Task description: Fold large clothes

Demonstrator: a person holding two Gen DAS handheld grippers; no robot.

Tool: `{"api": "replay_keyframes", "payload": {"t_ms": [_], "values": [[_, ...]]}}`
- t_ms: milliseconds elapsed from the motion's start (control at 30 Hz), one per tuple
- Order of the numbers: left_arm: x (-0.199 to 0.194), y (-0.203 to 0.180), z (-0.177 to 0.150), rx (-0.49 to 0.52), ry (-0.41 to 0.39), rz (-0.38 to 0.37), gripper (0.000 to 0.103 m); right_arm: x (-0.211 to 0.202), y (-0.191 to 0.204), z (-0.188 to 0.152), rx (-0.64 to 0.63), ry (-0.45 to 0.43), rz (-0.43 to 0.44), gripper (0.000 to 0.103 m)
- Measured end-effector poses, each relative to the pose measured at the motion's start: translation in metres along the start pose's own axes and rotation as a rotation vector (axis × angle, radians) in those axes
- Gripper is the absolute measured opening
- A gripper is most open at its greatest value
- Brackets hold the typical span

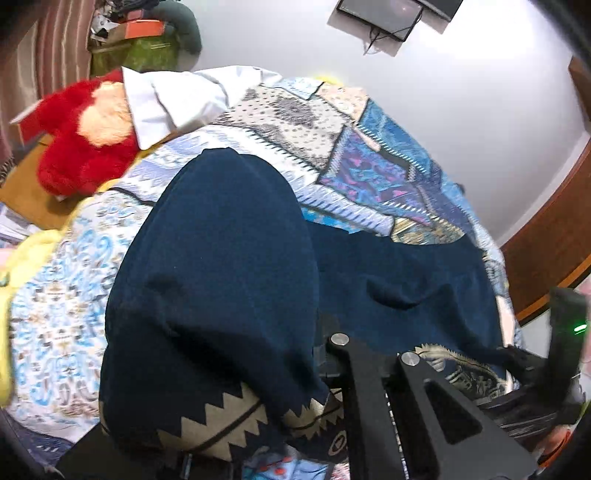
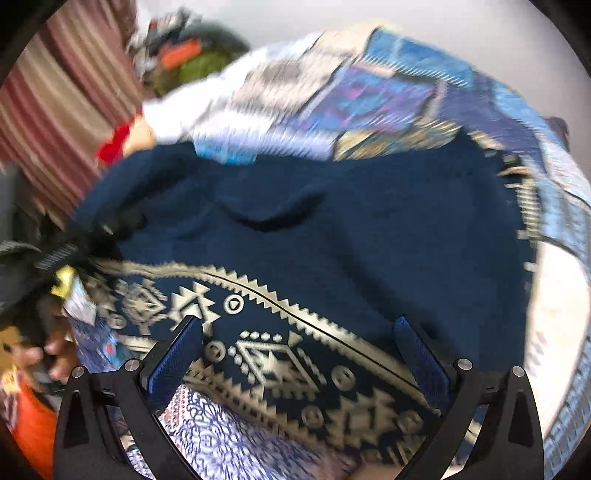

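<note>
Navy garment [image 1: 221, 266] spread over a bed with a patchwork blue quilt [image 1: 376, 162], plain dark cloth above and a cream zigzag and diamond border [image 2: 280, 362] along the near hem.

Left wrist view: a big fold of the navy cloth bulging up close to the lens, draped over the left tool [image 1: 325, 373] and hiding its tips. Only 1 black finger arm with 2 silver bolts visible at lower right. Cloth bunched right at that arm and lifted off the quilt there, so apparently clamped on the fabric, though the closing point itself cannot be seen. Rest of the garment lying flat toward the right, with a soft crease across it. Beyond it, a white pillow [image 1: 173, 99] at the far end of the bed, a red plush toy [image 1: 70, 147] beside the pillow, a striped curtain at far left, a dark screen [image 1: 384, 14] on the white wall, and a wooden edge at right.

Right wrist view, motion-blurred: right tool [image 2: 299, 354] spread wide, its 2 blue-padded fingers [image 2: 177, 354] well apart, with the patterned border lying between them and nothing pinched. Whether the pads touch the cloth cannot be told. Plain navy area stretching away past the tips, with a dark curved wrinkle near its middle. At far left, a person's fingers and something orange, blurred.
</note>
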State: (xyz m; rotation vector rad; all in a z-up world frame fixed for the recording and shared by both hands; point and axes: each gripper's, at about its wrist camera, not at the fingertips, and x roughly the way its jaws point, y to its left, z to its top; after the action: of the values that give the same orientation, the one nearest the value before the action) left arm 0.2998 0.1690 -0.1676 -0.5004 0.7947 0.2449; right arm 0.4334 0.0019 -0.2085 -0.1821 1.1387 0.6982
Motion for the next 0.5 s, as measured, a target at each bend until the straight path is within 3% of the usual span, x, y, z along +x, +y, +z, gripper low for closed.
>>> {"api": "replay_keyframes", "payload": {"t_ms": [67,133,233,333,500], "values": [[0.005,0.004,-0.005,-0.003,0.018,0.024,0.007,0.034,0.015,-0.002,-0.038,0.066,-0.037,0.103],[0.013,0.009,-0.012,0.031,0.013,0.073,0.007,0.041,0.032,-0.004,-0.127,0.037,-0.094,0.103],[0.014,-0.016,-0.006,0.107,-0.019,0.113,0.007,0.031,0.035,-0.003,-0.158,0.071,-0.068,0.103],[0.003,-0.054,0.004,0.172,-0.063,0.097,0.006,-0.002,0.008,-0.009,-0.057,0.031,-0.001,0.103],[-0.018,-0.151,0.005,0.37,-0.182,0.071,0.006,-0.078,-0.075,-0.04,0.188,-0.107,-0.03,0.103]]}}
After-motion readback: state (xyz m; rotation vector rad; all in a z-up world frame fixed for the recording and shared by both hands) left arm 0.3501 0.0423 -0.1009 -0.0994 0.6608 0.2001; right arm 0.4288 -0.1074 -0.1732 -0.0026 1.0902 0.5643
